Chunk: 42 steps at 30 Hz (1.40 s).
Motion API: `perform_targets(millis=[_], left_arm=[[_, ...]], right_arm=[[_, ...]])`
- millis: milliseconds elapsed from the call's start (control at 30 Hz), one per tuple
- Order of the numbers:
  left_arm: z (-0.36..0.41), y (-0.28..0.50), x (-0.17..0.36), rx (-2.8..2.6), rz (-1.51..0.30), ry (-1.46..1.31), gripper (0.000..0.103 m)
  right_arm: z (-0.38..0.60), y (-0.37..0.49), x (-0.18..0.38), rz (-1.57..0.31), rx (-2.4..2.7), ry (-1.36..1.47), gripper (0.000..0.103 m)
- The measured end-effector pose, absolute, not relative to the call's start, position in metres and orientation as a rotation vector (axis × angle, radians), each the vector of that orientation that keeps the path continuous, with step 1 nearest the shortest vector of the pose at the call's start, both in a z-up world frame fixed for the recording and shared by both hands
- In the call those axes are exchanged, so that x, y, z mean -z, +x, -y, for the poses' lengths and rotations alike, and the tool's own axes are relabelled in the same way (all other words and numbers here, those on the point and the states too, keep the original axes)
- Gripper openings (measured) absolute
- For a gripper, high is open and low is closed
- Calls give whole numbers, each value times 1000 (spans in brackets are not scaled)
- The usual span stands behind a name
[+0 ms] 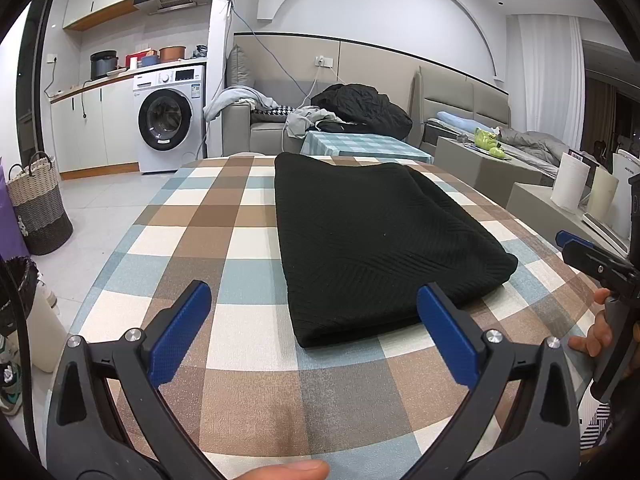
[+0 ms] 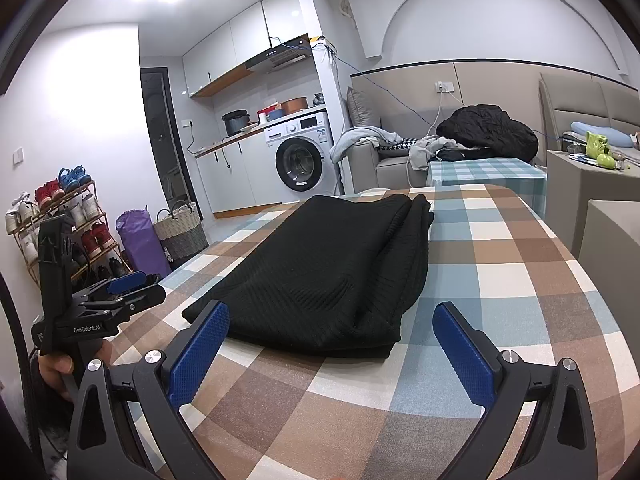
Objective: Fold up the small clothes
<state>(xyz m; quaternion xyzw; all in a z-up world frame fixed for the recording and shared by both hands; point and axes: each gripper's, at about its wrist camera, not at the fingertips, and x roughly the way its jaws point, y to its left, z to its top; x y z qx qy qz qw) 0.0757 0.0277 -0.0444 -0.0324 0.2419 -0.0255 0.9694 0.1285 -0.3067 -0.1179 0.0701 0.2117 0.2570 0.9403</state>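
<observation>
The left gripper [image 1: 314, 330] hangs low over the near edge of the checked tablecloth [image 1: 224, 240], its blue pads spread wide and holding nothing; its right pad sits just at the near corner of the black knit garment [image 1: 372, 240]. That garment lies flat in the middle of the table, already folded into a long stacked rectangle with its layered edges showing along the right side in the right wrist view. The right gripper [image 2: 330, 344] is also spread wide and empty, its left pad just in front of the garment's near-left corner and its right pad over bare cloth.

The likely trouble is in the next pinch. If either gripper closes on only the top layer, the stack may peel apart and the fold will skew. A pinch taken too deep could catch the tablecloth as well and drag it along. Because the knit is thick and soft, uneven lifting between the two sides could let the loose right edges slide out of line.
</observation>
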Motion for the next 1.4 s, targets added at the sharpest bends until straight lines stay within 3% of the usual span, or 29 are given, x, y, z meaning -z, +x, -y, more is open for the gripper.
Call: perform_targets(millis=[1400], left_arm=[[-29, 75, 45, 52, -488, -68, 102]], right_arm=[[309, 132, 119, -434, -529, 135, 103]])
